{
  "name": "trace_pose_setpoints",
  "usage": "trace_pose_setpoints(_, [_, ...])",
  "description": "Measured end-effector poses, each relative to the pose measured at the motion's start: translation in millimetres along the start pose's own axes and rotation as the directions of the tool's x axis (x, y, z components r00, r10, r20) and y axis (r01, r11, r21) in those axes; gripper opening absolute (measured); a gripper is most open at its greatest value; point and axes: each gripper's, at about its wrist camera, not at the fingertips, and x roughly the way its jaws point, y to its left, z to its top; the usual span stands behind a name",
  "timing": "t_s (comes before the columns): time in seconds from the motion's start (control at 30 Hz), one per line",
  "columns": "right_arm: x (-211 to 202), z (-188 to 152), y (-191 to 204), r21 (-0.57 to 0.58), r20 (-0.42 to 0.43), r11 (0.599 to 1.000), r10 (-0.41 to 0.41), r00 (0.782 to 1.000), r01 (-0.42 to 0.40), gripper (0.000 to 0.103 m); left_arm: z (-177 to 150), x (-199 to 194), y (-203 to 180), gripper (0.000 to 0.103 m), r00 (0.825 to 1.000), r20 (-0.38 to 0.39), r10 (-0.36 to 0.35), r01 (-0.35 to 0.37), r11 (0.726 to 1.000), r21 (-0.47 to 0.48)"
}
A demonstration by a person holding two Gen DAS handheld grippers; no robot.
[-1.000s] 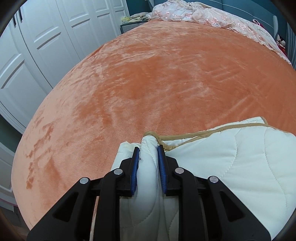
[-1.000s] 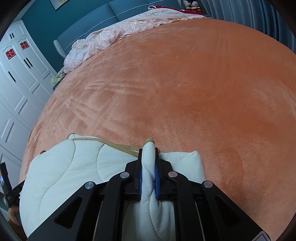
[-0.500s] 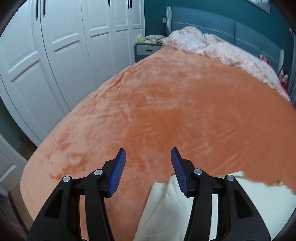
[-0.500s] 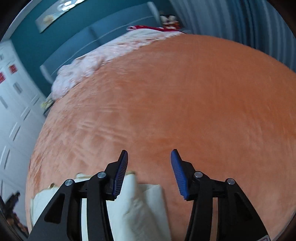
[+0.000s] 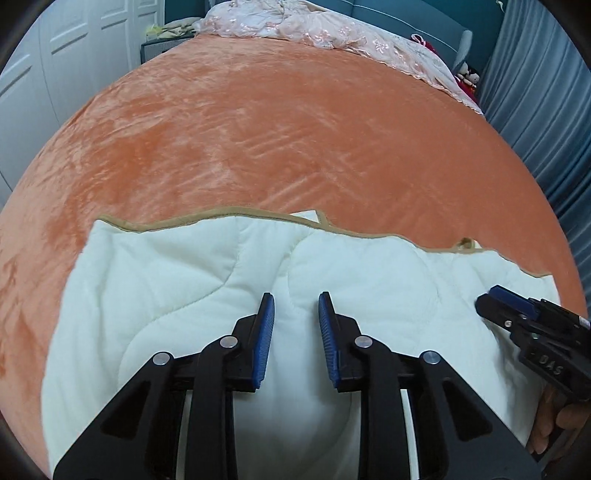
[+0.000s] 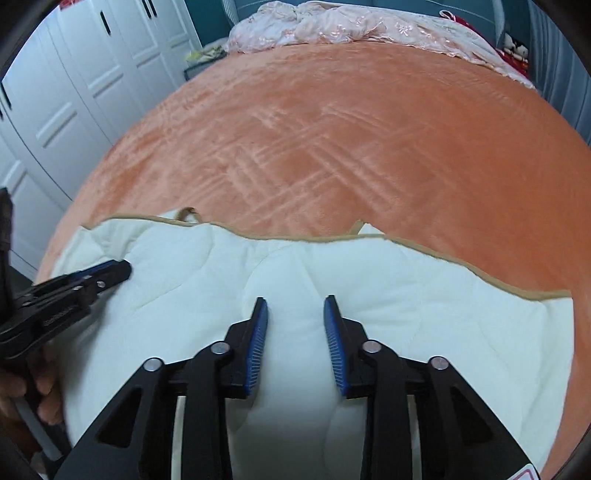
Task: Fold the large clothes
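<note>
A cream quilted garment with tan trim [image 5: 184, 273] lies folded flat on the near part of the orange bed cover [image 5: 295, 129]; it also fills the lower right wrist view [image 6: 406, 280]. My left gripper [image 5: 295, 299] is open and empty, just above the garment's middle. My right gripper [image 6: 295, 302] is open and empty, also over the garment. The right gripper shows at the right edge of the left wrist view [image 5: 517, 314]. The left gripper shows at the left edge of the right wrist view [image 6: 85, 277].
A pink floral quilt [image 5: 314, 26] is heaped at the far end of the bed by a blue headboard. White wardrobe doors [image 6: 74, 74] stand along the left. Blue curtains [image 5: 535, 92] hang on the right. A nightstand [image 5: 159, 44] sits beside the bed.
Both grippers let go of the garment's edge, opened and lifted away. They have since come back down over the folded garment, which now lies flat.
</note>
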Motion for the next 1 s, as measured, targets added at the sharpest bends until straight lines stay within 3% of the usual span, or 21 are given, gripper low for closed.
trace_pose_setpoints(0.07, [15,3,0,0.008,-0.019,1.000,-0.004,1.000,0.004,0.021,3,10,4,0.024,1.000,-0.004,0.014,-0.014,1.000,-0.013])
trace_pose_setpoints(0.2, [35,7,-23,0.102,-0.028,0.992,0.075,0.997,-0.071,0.014,5,25,9,0.020,0.999,0.004,0.038,-0.037,0.998,-0.054])
trace_pose_setpoints(0.37, [43,5,-35,0.147,-0.018,0.979,0.143,0.990,-0.139,0.013,-1,34,-4,0.020,0.992,0.039,0.122,-0.122,0.993,-0.004])
trace_pose_setpoints(0.73, [46,6,-32,0.141,0.009,0.979,0.150,0.989,-0.150,0.013,-2,40,-13,0.020,0.979,0.042,0.200,-0.202,0.978,0.045])
trace_pose_setpoints(1.0, [47,5,-32,0.138,0.013,0.979,0.149,0.989,-0.149,0.013,-2,43,-14,0.020,0.976,0.045,0.213,-0.216,0.975,0.054])
